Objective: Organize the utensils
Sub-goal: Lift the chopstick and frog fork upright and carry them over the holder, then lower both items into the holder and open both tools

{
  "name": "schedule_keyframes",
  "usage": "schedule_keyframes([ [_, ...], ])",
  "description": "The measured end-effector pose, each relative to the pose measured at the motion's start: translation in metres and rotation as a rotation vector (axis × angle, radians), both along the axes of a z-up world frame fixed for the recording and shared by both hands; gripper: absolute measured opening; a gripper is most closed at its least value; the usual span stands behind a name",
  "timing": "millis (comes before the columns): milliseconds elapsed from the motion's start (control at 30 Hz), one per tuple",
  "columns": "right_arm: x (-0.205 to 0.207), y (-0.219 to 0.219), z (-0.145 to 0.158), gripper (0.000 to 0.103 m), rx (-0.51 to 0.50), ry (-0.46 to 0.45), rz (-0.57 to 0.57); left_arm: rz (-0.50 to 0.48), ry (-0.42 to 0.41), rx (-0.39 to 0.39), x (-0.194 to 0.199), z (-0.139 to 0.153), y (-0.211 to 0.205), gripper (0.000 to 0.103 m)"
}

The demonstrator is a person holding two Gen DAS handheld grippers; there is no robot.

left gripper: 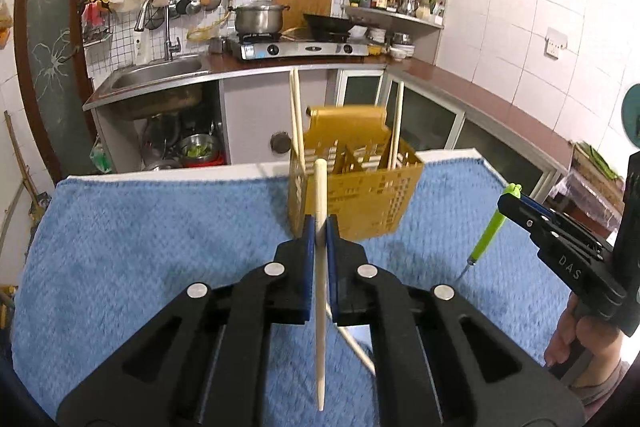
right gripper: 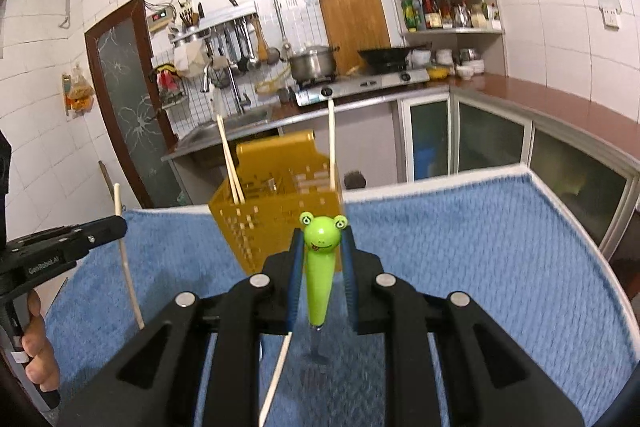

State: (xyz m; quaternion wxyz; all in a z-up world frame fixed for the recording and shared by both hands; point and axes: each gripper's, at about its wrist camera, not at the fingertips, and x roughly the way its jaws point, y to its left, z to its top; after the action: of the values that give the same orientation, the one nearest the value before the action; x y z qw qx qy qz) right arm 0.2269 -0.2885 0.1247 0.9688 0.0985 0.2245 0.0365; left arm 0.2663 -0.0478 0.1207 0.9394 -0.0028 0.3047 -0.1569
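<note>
Left wrist: yellow basket (left gripper: pixel 356 211) holding chopsticks (left gripper: pixel 297 119), left claw (left gripper: pixel 320 227) clamping chopstick (left gripper: pixel 320 267), right claw (right gripper: pixel 323 247) gripping frog utensil (right gripper: pixel 320 259).

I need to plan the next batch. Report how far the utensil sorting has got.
Done: three chopsticks stand in the yellow basket. In hand: the left hand-held gripper is shut on a chopstick, and the right hand-held gripper is shut on a frog-handled fork. Left: one loose chopstick lies on the blue towel.
</note>
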Motion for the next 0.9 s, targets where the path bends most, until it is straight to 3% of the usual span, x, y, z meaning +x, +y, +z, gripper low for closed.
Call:
schedule_keyframes([
  [333, 0.036, 0.000, 0.086, 0.019, -0.060, -0.134, -0.001, 0.038, -0.155, -0.065, 0.048, 0.071, -0.013, 0.005],
  [600, 0.090, 0.004, 0.121, 0.019, -0.077, -0.201, -0.025, 0.086, -0.345, -0.093, 0.098, 0.117, -0.035, 0.005],
  [733, 0.114, 0.008, 0.117, 0.019, -0.100, -0.215, -0.030, 0.111, -0.394, -0.089, 0.125, 0.111, -0.046, 0.005],
  [900, 0.144, 0.009, 0.080, 0.019, -0.085, -0.146, -0.003, 0.129, -0.355, -0.098, 0.160, 0.059, -0.055, 0.005],
])
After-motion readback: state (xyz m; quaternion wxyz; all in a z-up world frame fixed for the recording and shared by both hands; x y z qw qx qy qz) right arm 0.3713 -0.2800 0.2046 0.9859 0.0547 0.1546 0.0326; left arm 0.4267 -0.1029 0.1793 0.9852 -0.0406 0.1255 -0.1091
